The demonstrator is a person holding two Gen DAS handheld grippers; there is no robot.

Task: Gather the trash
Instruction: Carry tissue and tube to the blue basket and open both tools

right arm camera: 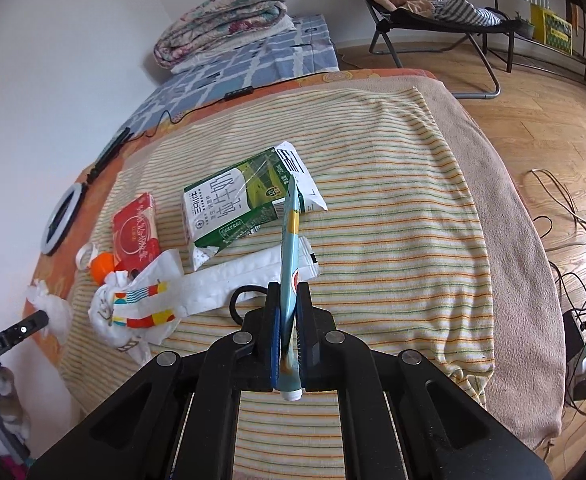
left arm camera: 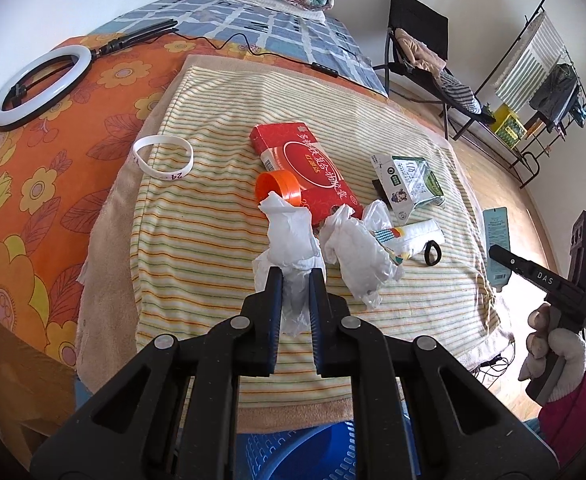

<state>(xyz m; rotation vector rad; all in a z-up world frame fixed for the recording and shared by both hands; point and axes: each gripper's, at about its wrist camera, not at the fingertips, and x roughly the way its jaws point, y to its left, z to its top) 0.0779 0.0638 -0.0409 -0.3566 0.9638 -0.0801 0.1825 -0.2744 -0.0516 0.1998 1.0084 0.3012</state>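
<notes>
A towel (left arm camera: 221, 248) is spread on the bed. At its middle lies a box (left arm camera: 305, 164), with a cap (left arm camera: 279, 188) against its near left edge. A milk carton (left arm camera: 411, 182) lies to the right of the box. A tissue (left arm camera: 293, 248) is clamped in the left gripper (left arm camera: 296, 276), near of the cap. A flat packet (right arm camera: 291, 248) is held edge-up in the right gripper (right arm camera: 289, 296). A wristband (left arm camera: 163, 157) lies at the towel's left edge; a ring light (left arm camera: 39, 87) lies far left.
</notes>
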